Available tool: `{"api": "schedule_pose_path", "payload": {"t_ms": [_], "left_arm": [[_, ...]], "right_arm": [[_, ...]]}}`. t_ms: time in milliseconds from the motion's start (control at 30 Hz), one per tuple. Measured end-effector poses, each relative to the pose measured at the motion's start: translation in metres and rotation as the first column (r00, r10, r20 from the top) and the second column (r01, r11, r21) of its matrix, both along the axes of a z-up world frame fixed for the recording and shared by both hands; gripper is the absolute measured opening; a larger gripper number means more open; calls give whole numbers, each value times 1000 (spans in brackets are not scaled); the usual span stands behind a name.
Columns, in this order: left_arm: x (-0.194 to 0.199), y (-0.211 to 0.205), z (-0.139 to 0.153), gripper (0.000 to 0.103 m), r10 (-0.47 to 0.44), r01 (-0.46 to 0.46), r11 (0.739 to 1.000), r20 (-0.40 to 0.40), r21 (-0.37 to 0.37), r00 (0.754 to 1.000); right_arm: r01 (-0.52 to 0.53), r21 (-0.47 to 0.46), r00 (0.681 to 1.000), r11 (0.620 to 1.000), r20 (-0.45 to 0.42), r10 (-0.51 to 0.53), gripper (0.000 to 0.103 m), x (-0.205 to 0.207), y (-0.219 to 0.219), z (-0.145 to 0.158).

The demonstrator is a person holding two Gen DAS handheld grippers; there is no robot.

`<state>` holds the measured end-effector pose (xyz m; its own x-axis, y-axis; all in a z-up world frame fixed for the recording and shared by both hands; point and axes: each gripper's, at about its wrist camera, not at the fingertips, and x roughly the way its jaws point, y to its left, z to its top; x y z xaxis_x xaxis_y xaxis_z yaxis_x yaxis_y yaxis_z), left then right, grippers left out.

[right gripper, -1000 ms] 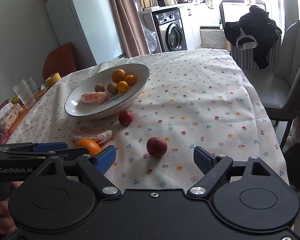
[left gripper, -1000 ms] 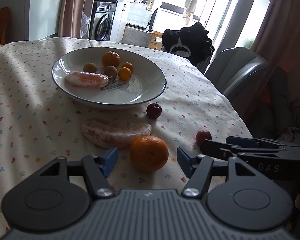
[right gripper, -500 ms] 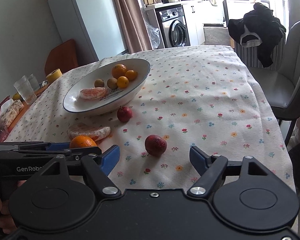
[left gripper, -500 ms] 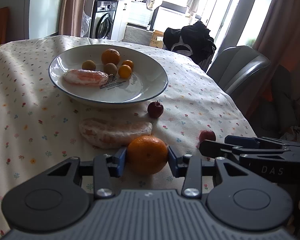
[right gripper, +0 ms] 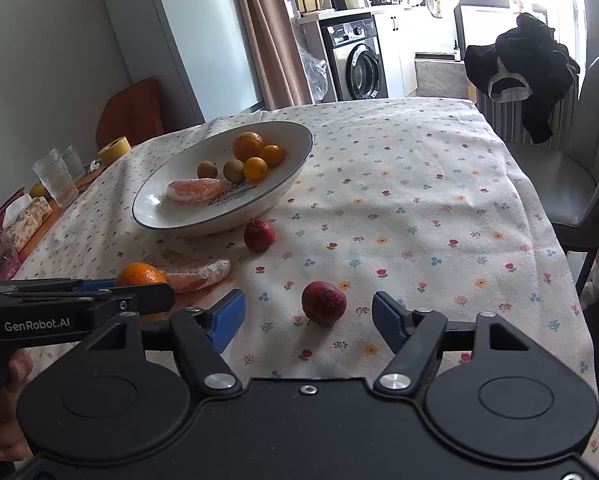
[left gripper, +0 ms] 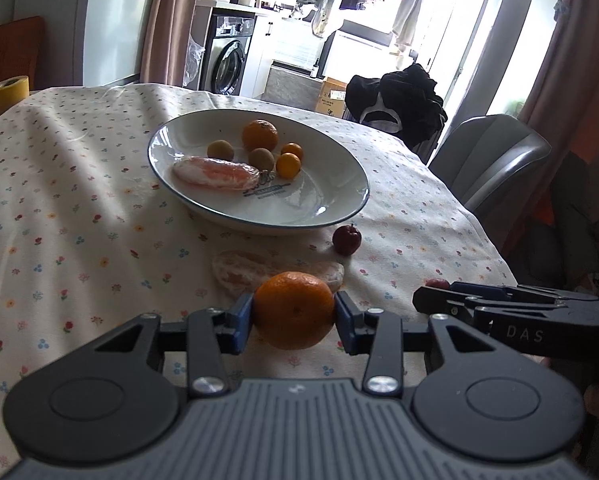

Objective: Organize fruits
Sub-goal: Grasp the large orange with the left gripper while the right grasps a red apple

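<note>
From the left wrist, the left tool point(left gripper: 294, 321), wide open a second ago, now clamps the orange point(left gripper: 294, 310) on the worktop point(left gripper: 79, 208). From the right wrist, the right tool point(right gripper: 308, 320) is closing, narrower than before, around the untouched red fruit point(right gripper: 324, 302).

White tablecloth point(right gripper: 399, 184) with small flowers; white, blue-rimmed bowl point(right gripper: 299, 156).

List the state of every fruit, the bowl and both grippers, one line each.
left gripper: shut on the orange.
orange: clamped between the pads.
right gripper: jaws closing, pads clear of the fruit.
near red fruit: on the cloth between the jaws.
far red fruit: loose by the bowl.
peeled segment: on the cloth.
bowl: upright, holding fruit.
</note>
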<state>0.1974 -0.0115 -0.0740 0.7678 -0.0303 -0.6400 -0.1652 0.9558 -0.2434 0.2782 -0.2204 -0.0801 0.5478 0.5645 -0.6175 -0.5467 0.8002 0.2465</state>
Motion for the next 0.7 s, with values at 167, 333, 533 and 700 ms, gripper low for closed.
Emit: {"api": "schedule_pose_path", "payload": {"t_ms": [167, 333, 533, 700], "left_arm": [[-8, 11, 3, 41, 25, -25, 999, 26, -21, 999], [-18, 22, 5, 41, 36, -34, 998, 46, -44, 998], [-28, 35, 11, 41, 52, -47, 997, 75, -60, 996], [-34, 47, 12, 41, 77, -70, 994, 89, -80, 993]], "right_arm": [[-8, -13, 1000, 1000, -12, 8, 34, 5, 5, -5], [4, -38, 1000, 999, 5, -4, 24, 5, 10, -1], [4, -49, 999, 999, 34, -2, 24, -5, 20, 13], [-15, -52, 998, 999, 56, 18, 24, -12, 34, 20]]}}
